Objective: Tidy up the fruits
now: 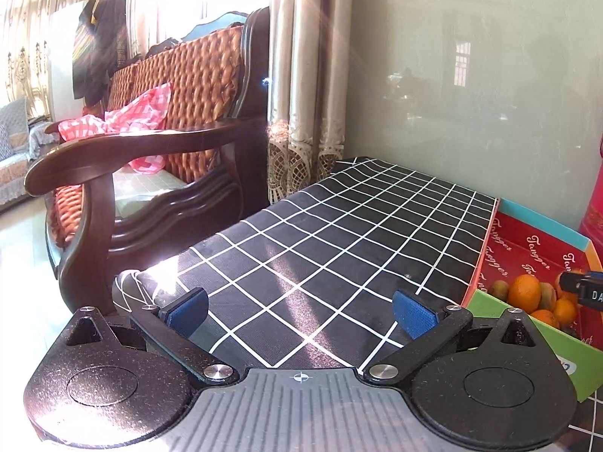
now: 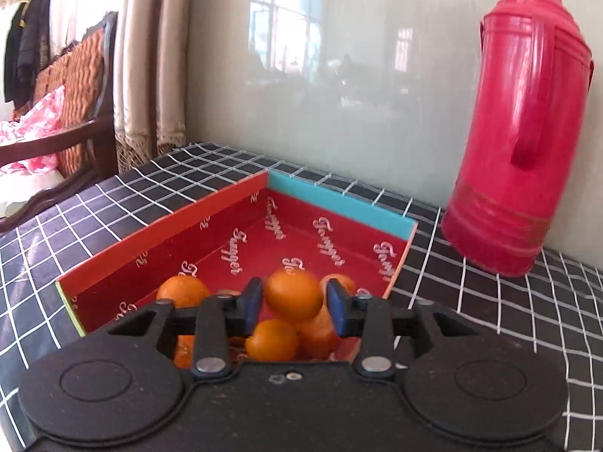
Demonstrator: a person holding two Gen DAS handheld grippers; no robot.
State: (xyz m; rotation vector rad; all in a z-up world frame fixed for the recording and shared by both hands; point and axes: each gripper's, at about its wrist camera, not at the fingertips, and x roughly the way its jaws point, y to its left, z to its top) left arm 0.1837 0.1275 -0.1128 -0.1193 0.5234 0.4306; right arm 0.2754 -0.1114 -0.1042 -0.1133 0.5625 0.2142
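The checked tablecloth [image 1: 339, 241] lies bare from the table's left edge to the box [image 2: 241, 222], a broad open lane for the spread left gripper [image 1: 299, 309] — bounded left by the wooden armchair [image 1: 113, 173] just off that edge and behind by the glossy wall [image 1: 471, 86]. At the table's back right the tall red thermos [image 2: 527, 124] stands near the box's far right corner, narrowing the way round it. The box's walls hem the piled oranges [image 2: 292, 293], so entry is from above only.

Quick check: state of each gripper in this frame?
Left gripper: open, empty, above the checked tablecloth.
Right gripper: jaws around an orange over the red box; contact cannot be told.
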